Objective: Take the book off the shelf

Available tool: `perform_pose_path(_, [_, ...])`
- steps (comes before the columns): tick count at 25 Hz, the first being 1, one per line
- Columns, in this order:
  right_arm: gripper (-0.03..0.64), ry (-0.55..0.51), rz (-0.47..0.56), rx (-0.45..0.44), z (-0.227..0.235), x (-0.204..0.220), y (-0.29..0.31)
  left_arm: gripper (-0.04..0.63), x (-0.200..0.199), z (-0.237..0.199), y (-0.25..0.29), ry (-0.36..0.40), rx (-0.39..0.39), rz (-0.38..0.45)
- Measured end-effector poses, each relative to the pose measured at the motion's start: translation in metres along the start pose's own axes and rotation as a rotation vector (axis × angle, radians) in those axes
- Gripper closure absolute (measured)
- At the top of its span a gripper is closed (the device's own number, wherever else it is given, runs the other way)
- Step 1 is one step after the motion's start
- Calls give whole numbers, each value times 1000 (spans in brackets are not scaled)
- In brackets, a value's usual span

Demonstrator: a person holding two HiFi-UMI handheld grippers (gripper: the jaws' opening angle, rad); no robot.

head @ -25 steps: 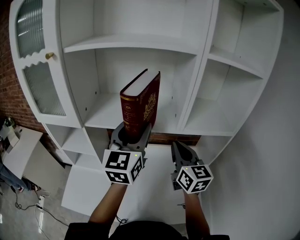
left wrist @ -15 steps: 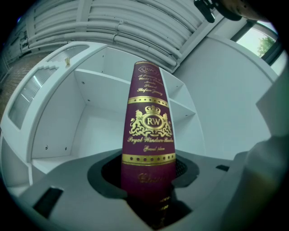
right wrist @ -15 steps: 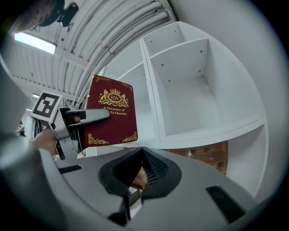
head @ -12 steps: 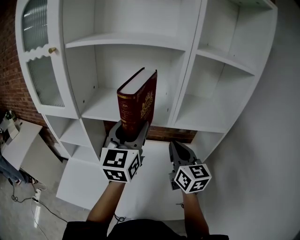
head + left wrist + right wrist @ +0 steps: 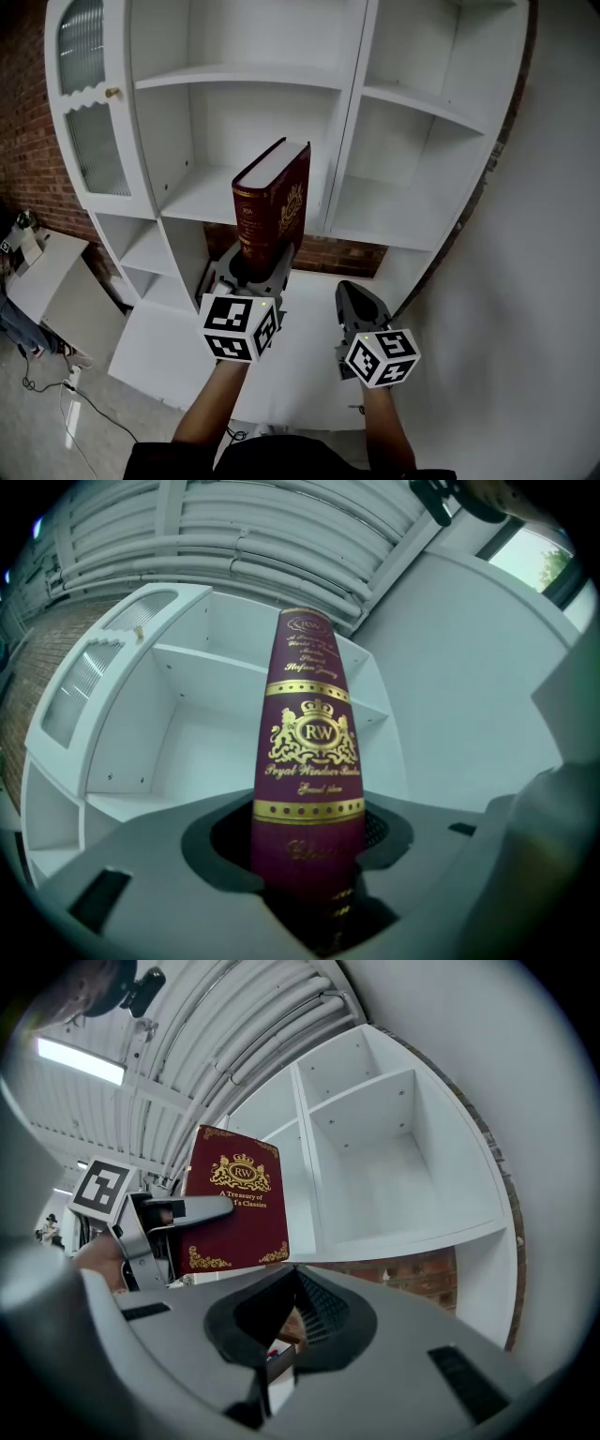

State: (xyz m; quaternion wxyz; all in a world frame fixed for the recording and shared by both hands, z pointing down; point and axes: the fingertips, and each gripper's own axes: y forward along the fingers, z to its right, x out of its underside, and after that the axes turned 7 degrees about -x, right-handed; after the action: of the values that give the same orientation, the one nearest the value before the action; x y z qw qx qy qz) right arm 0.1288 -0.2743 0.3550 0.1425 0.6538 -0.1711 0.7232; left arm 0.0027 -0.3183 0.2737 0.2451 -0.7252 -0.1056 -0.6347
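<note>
A dark red hardback book (image 5: 272, 202) with gold print stands upright in front of the white shelf unit (image 5: 272, 80), clear of its boards. My left gripper (image 5: 255, 267) is shut on the book's lower end; in the left gripper view the spine (image 5: 309, 761) rises from between the jaws of that gripper (image 5: 309, 855). My right gripper (image 5: 352, 295) hangs to the right of the book and a little lower, its jaws meeting at the tips with nothing in them. The right gripper view shows the book's cover (image 5: 234, 1208) with the left gripper (image 5: 173, 1213) on it, beyond the right gripper (image 5: 292, 1274).
The shelf compartments I can see are bare. A cabinet door with ribbed glass (image 5: 89, 150) closes the unit's left side. Red brick wall (image 5: 28, 141) lies to the left, a white wall (image 5: 544, 281) to the right. A white table (image 5: 37, 291) and cables (image 5: 66, 394) are at the lower left.
The book stays in my left gripper. The view has swung, so the shelf unit sits further right and tilted; both grippers have shifted slightly left and keep their spacing.
</note>
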Motion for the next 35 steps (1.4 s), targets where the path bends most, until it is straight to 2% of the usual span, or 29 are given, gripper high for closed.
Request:
perform_pose_path(11, [598, 64, 2, -18, -4, 8, -61, 360, 8, 43, -48, 24, -36, -19])
perform_pose_path(22, [598, 83, 23, -30, -22, 10, -112, 360, 7, 71, -102, 41, -74, -20])
perform_pose_path(35, [598, 71, 36, -98, -53, 8, -130, 360, 24, 82, -157, 31, -71, -53])
